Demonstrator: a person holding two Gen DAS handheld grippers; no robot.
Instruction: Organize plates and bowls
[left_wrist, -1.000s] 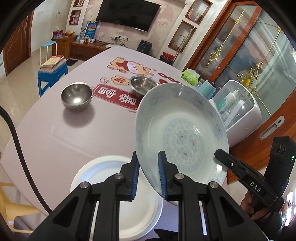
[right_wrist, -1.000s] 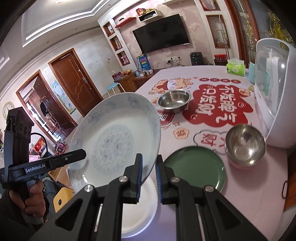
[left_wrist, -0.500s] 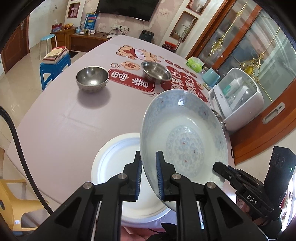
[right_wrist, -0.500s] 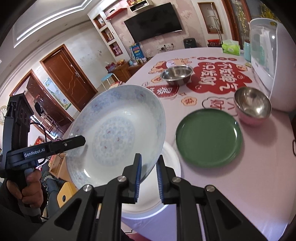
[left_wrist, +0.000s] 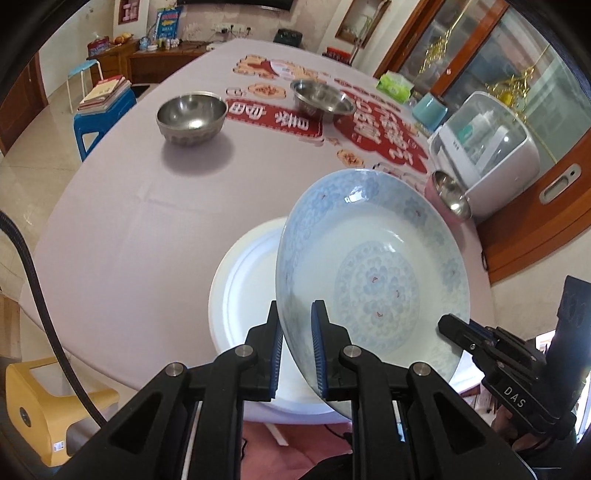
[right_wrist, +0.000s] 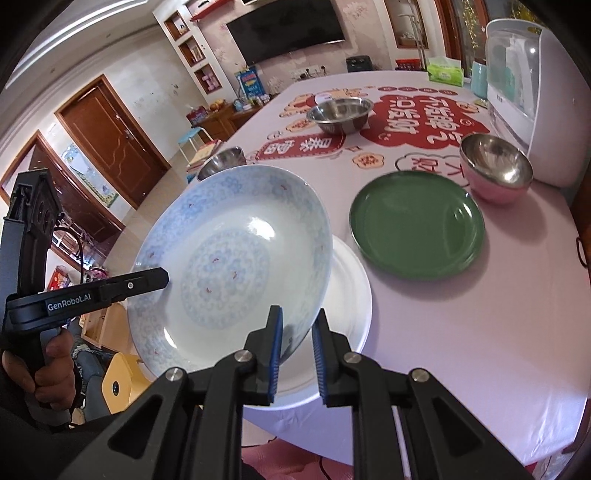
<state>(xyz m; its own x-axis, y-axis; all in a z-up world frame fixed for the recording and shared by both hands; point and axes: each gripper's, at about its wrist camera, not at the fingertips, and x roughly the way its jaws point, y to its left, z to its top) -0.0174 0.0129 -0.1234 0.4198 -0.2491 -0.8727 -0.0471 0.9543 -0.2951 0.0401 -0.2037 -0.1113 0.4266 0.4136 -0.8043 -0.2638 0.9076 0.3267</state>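
Lower now, the blue-patterned plate hangs tilted over the white plate — left gripper and right gripper clamped on opposite rims. Level it, centre, then release together.

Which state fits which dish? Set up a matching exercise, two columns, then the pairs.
Things:
1. blue-patterned plate
2. white plate
3. green plate
4. pink bowl

States:
A. flat on the table, beside the pink bowl
B. on the table, next to the white appliance
C. tilted in the air, gripped at opposite rims by the left tool and right tool
D. lying on the table under the raised plate

Pairs: 1-C, 2-D, 3-A, 4-B
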